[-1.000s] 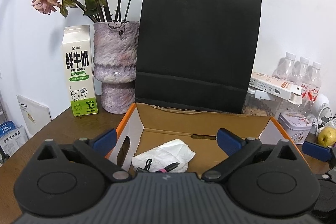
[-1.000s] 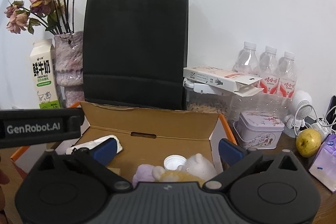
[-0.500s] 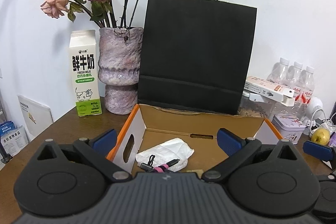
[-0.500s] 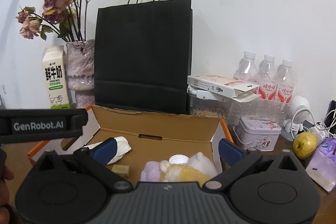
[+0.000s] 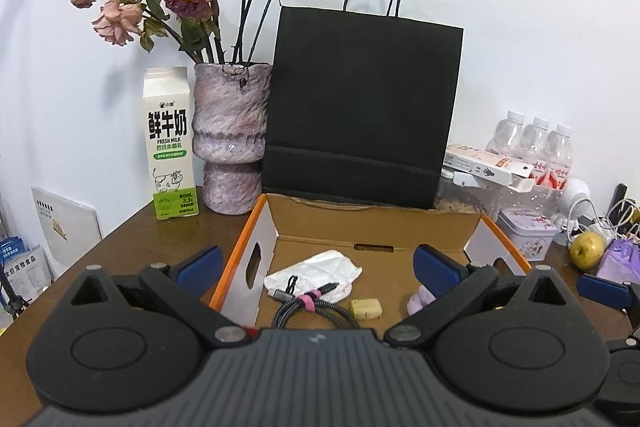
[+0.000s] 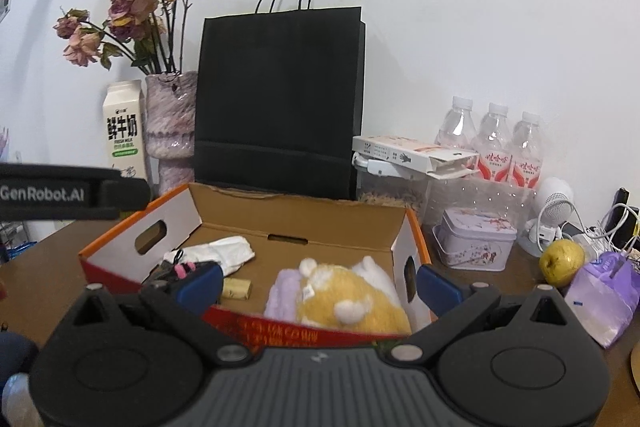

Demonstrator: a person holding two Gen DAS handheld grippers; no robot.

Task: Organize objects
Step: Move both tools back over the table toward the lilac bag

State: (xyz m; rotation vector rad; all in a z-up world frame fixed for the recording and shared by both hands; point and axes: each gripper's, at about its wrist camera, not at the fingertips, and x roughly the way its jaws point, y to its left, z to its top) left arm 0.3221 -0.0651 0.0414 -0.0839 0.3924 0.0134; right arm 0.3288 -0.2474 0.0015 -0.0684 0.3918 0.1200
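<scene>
An open cardboard box with orange edges sits on the brown table. Inside lie a crumpled white tissue, a coiled cable with a pink tie, a small tan block and a yellow and purple plush toy, seen only as a purple edge in the left wrist view. My left gripper hangs open before the box's left half, holding nothing. My right gripper stands open in front of the plush toy, also with nothing in it.
Behind the box stand a black paper bag, a purple vase of dried roses and a milk carton. To the right are water bottles, a flat carton, a floral tin, a yellow-green apple and a purple pouch.
Both grippers have drawn back and risen from the box. More of the box floor, the cable, the block and the plush toy has come into sight.
</scene>
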